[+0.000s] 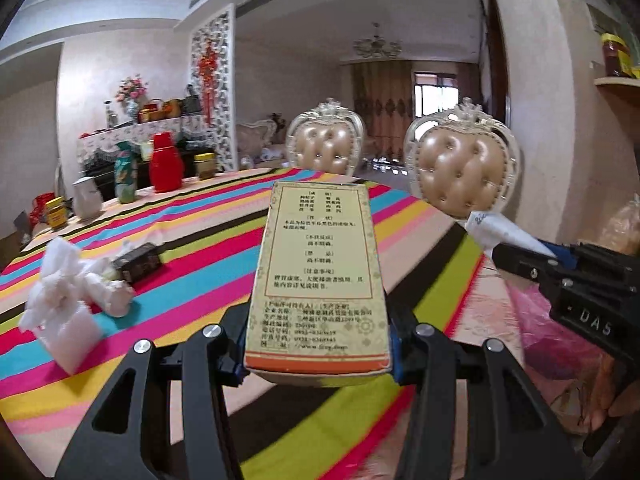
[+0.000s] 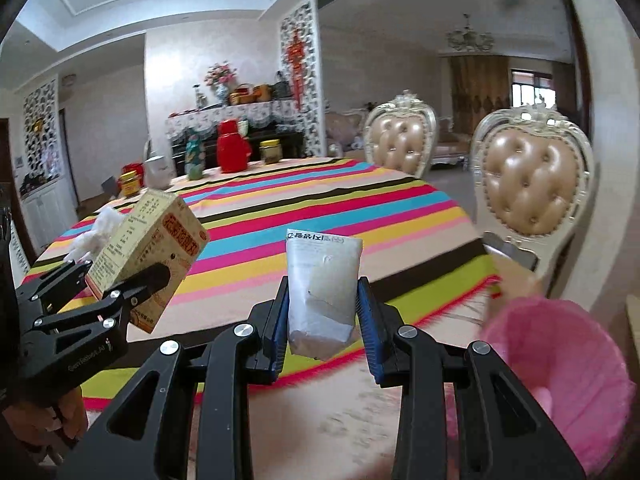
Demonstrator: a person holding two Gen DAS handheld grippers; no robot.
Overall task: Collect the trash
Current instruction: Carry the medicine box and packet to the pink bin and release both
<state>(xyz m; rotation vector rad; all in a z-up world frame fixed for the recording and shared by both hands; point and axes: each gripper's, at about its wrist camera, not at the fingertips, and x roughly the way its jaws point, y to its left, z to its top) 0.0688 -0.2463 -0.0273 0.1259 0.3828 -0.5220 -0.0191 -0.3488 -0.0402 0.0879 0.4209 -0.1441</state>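
Grippers: two, left gripper (image 1: 318,356) and right gripper (image 2: 323,320)
Cartons held: one yellow medicine box (image 1: 320,272)
Pouches held: one grey packet (image 2: 323,280)
Chairs: two tufted chairs (image 1: 460,172)
Tissue heaps: one crumpled tissue pile (image 1: 76,284)
Red flasks: one red thermos (image 1: 166,164)
Pink bags: one pink bag (image 2: 568,372)
Yellow-lidded jars on the table: two, with one yellow-lidded jar (image 1: 205,165) beside the thermos

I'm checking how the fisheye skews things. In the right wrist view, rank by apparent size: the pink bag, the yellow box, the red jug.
1. pink bag
2. yellow box
3. red jug
Nearness inflates the first two; the jug stands far across the table, so true sizes stay unsure.
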